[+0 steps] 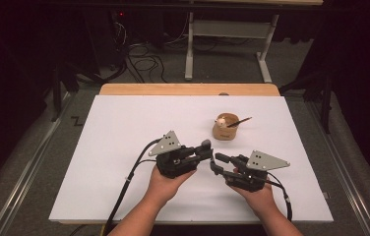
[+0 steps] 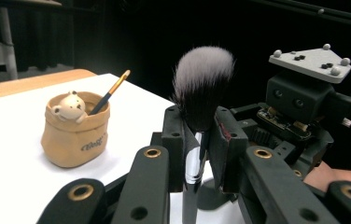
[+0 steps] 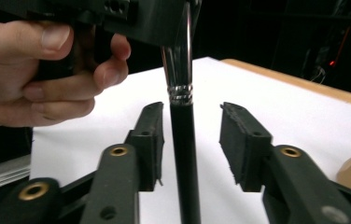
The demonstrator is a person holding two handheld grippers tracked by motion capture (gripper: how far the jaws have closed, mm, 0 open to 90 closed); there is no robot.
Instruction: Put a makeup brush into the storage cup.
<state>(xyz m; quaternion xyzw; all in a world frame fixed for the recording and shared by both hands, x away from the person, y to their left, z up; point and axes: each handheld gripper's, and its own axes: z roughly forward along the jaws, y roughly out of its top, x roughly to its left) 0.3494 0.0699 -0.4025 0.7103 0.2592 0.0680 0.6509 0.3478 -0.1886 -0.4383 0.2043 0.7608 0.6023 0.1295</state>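
Between my two hands, above the white counter (image 1: 124,147), the makeup brush (image 2: 200,88) stands upright, its metal ferrule clamped by the left hand-held gripper (image 2: 197,140). My right hand-held gripper (image 3: 190,144) stands apart from the black handle (image 3: 184,158), pads clear on both sides. Risk noted: one grip alone carries the brush; on that slick ferrule it could slip or swing. The bear-trimmed pot (image 1: 226,127) stands near, and a careless tilt could knock it.

A wooden table (image 1: 188,89) is carrying a white sheet (image 1: 124,147) that is covering nearly all of it; a small tan pot (image 1: 225,129) is standing on the sheet.
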